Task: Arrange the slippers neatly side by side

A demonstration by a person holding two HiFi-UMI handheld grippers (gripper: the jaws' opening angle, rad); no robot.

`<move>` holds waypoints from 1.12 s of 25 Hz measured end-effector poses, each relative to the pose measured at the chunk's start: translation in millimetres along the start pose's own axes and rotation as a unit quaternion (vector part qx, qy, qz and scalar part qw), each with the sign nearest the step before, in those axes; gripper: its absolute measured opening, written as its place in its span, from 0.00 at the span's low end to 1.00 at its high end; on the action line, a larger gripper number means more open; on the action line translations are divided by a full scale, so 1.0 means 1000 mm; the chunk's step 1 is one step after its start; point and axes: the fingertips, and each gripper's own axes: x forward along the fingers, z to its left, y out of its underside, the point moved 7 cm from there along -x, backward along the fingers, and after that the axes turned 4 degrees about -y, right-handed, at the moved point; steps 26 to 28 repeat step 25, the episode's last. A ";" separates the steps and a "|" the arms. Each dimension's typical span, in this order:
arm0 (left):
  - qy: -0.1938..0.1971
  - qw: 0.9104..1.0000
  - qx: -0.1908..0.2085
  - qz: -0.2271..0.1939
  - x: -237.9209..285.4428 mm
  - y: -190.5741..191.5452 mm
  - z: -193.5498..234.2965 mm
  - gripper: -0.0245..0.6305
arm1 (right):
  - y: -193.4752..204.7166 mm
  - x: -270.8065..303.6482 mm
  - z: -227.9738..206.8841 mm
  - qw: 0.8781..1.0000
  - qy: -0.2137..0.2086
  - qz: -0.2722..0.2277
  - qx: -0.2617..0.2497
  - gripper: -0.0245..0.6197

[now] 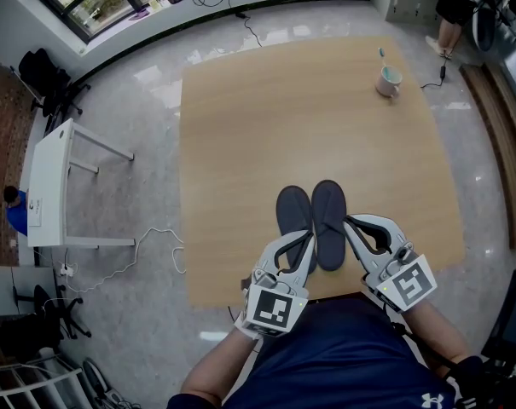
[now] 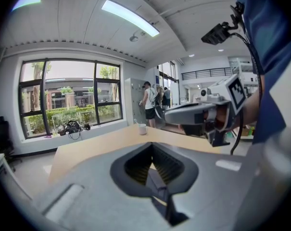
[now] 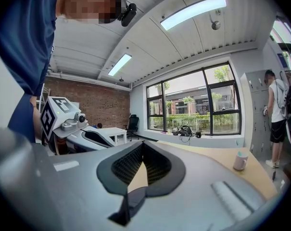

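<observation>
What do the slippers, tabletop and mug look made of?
Slippers: dark grey, matte, no sheen; likely soft fabric or felt.
Tabletop: pale wood grain, smooth and even; probably laminate or veneer.
Mug: pale, slightly glossy; looks like glazed ceramic, though plastic can't be ruled out.

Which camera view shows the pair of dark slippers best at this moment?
The head view: the pair of dark grey fabric slippers lies nearly whole, side by side, on the light wooden table. Each gripper view shows only a dark sliver low in the frame, probably slipper, too little to judge alignment.
</observation>
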 end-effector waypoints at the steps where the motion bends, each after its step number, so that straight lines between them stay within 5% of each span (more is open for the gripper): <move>1: -0.001 1.000 0.001 0.002 0.000 0.001 0.000 0.04 | 0.000 0.000 0.000 1.000 0.000 0.001 0.000 0.05; 28: -0.001 1.000 0.003 0.004 0.004 0.001 -0.002 0.04 | -0.002 -0.003 -0.005 1.000 0.001 -0.006 -0.010 0.05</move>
